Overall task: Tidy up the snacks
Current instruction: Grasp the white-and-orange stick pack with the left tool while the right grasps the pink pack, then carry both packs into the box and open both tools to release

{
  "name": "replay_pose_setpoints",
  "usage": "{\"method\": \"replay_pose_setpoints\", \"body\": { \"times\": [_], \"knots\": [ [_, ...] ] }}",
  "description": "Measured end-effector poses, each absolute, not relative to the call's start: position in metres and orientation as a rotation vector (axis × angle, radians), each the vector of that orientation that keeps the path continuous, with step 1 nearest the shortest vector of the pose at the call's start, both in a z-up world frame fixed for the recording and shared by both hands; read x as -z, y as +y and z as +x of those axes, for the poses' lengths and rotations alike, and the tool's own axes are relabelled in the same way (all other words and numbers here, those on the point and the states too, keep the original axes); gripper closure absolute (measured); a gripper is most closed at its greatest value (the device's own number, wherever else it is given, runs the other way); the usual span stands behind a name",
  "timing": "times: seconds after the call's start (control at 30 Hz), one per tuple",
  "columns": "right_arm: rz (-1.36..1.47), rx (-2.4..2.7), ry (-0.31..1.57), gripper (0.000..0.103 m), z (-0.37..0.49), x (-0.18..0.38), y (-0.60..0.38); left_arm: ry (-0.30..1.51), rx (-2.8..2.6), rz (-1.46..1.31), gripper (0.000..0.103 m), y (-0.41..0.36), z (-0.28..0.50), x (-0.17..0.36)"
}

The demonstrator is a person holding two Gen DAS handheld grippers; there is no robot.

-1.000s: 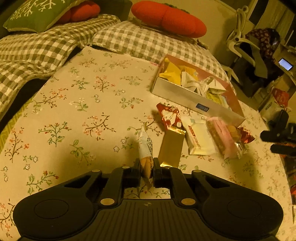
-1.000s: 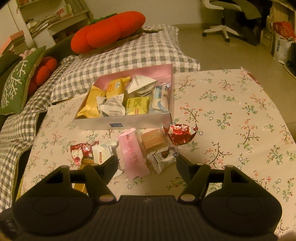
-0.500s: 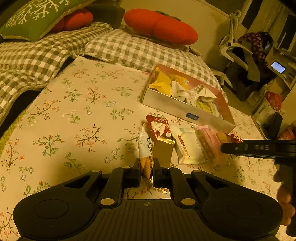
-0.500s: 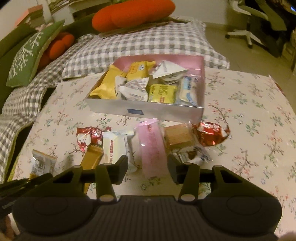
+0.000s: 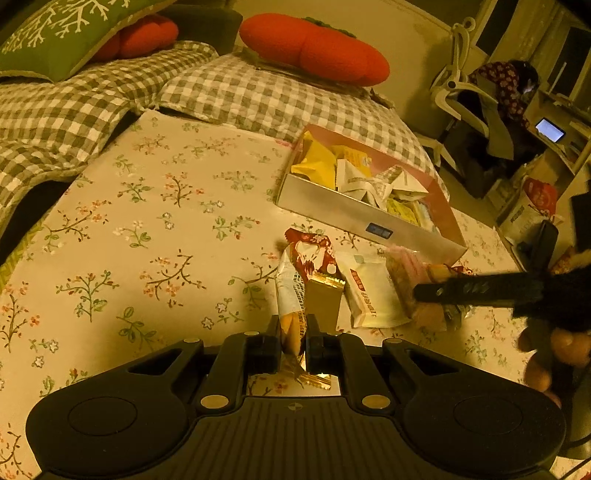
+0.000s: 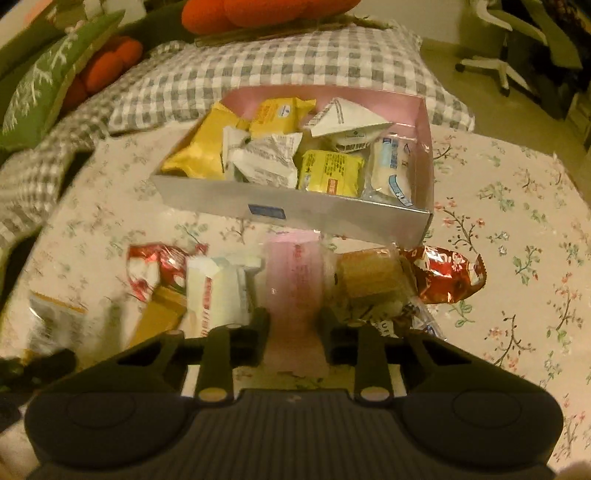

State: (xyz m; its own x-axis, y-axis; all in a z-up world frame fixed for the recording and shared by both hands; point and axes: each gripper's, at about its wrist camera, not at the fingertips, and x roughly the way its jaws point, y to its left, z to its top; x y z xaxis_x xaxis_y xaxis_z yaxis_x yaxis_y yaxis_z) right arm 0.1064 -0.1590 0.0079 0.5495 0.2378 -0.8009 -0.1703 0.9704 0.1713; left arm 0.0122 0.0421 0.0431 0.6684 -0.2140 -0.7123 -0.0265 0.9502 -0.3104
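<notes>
My left gripper (image 5: 291, 341) is shut on a white and orange snack packet (image 5: 290, 295), held above the floral tablecloth. My right gripper (image 6: 293, 325) has its fingers on either side of a pink packet (image 6: 293, 284) lying on the table; contact is unclear. It shows as a dark bar in the left wrist view (image 5: 476, 291). A pink-lined box (image 6: 295, 210) holds several yellow and white snacks; it also shows in the left wrist view (image 5: 347, 210). Loose snacks lie in front of it: a red and white packet (image 6: 155, 266), a white packet (image 6: 218, 291), a gold bar (image 5: 323, 306), a biscuit pack (image 6: 369, 273), a red foil wrapper (image 6: 447, 273).
Checked bedding (image 5: 92, 107) and orange cushions (image 5: 314, 48) border the table at the back, with a green cushion (image 5: 62, 33) at the far left. An office chair (image 5: 461, 92) and clutter stand at the right.
My right gripper has moved forward and down, narrowing from wide open around the pink packet. My left gripper has lifted its packet a little and moved toward the box.
</notes>
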Motion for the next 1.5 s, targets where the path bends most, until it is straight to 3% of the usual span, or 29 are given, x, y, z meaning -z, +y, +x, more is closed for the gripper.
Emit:
{"method": "replay_pose_setpoints", "body": {
  "times": [0.07, 0.3, 0.4, 0.43, 0.47, 0.7, 0.77, 1.0, 1.5],
  "knots": [
    [0.146, -0.255, 0.942, 0.102, 0.103, -0.018, -0.167, 0.835, 0.11, -0.31, 0.094, 0.043, 0.012, -0.043],
    [0.191, -0.231, 0.989, 0.099, 0.107, -0.012, -0.175, 0.835, 0.112, -0.308, 0.094, 0.041, 0.012, -0.043],
    [0.19, -0.211, 0.964, 0.063, 0.106, -0.014, -0.175, 0.835, 0.106, -0.309, 0.094, 0.042, 0.013, -0.043],
    [0.193, -0.21, 0.949, 0.045, 0.106, -0.016, -0.174, 0.834, 0.106, -0.307, 0.094, 0.041, 0.013, -0.043],
    [0.199, -0.214, 0.94, 0.045, 0.106, -0.016, -0.173, 0.833, 0.107, -0.306, 0.094, 0.041, 0.013, -0.043],
    [0.165, -0.233, 0.953, 0.064, 0.116, -0.006, -0.157, 0.838, 0.118, -0.298, 0.094, 0.038, 0.014, -0.042],
    [0.112, -0.217, 0.963, 0.073, 0.119, 0.002, -0.15, 0.838, 0.122, -0.294, 0.094, 0.038, 0.014, -0.041],
    [0.299, -0.31, 0.87, 0.075, 0.106, -0.044, -0.167, 0.818, 0.14, -0.296, 0.094, 0.038, 0.013, -0.047],
    [0.512, -0.09, 0.834, 0.075, 0.105, -0.045, -0.246, 0.799, 0.192, -0.259, 0.094, 0.023, 0.031, -0.063]
  ]
}}
